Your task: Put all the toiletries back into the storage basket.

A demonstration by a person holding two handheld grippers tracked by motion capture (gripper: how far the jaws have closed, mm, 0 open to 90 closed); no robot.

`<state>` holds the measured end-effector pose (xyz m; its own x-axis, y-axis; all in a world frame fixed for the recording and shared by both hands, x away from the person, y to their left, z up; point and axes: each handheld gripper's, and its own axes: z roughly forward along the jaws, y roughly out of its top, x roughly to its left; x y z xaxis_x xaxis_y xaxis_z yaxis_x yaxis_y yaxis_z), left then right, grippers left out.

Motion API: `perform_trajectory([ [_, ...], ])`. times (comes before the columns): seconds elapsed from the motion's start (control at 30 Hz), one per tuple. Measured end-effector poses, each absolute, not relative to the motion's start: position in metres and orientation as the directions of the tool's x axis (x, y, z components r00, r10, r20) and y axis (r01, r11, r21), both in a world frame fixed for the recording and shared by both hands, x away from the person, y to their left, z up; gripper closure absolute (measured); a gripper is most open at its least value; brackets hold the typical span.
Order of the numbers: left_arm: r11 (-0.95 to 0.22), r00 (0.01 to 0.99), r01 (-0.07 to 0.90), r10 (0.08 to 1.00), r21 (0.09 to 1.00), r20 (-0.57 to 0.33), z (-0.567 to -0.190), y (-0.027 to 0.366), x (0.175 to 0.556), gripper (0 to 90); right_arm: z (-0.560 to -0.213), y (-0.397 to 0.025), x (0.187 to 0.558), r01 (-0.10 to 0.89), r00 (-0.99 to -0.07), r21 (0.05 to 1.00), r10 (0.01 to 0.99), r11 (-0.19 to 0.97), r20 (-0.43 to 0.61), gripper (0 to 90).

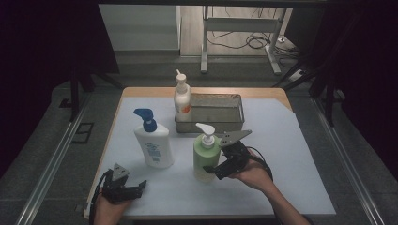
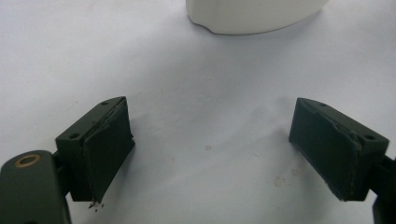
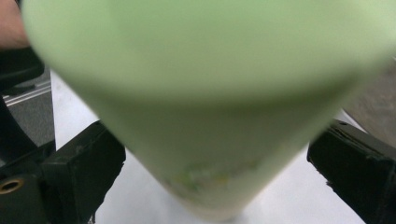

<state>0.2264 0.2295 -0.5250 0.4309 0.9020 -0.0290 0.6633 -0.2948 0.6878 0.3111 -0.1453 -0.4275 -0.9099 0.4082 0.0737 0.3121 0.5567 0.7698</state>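
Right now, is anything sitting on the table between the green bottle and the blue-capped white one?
No. In the high view, only bare white tabletop separates the green bottle from the blue-capped white bottle.

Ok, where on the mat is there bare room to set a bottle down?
The white mat is bare right of the metal tray and the green pump bottle, out to its edge. Crowded: the middle, around the blue-capped white bottle and the orange-labelled white bottle.
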Motion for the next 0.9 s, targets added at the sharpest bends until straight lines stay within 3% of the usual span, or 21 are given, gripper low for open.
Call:
perform_trajectory([
  [0.47,-0.295,0.431,0.663,0.902,0.688,-0.028,-0.525,0.230,0.227,12.6,-0.425,-0.132,0.311,0.272,-0.911,0.790,0.412,0.550,0.027,10.8],
  [0.9,-0.296,0.432,0.663,0.902,0.687,-0.028,-0.525,0.230,0.227,12.6,-0.414,-0.127,0.312,0.299,-0.902,0.734,0.432,0.610,0.007,11.8],
])
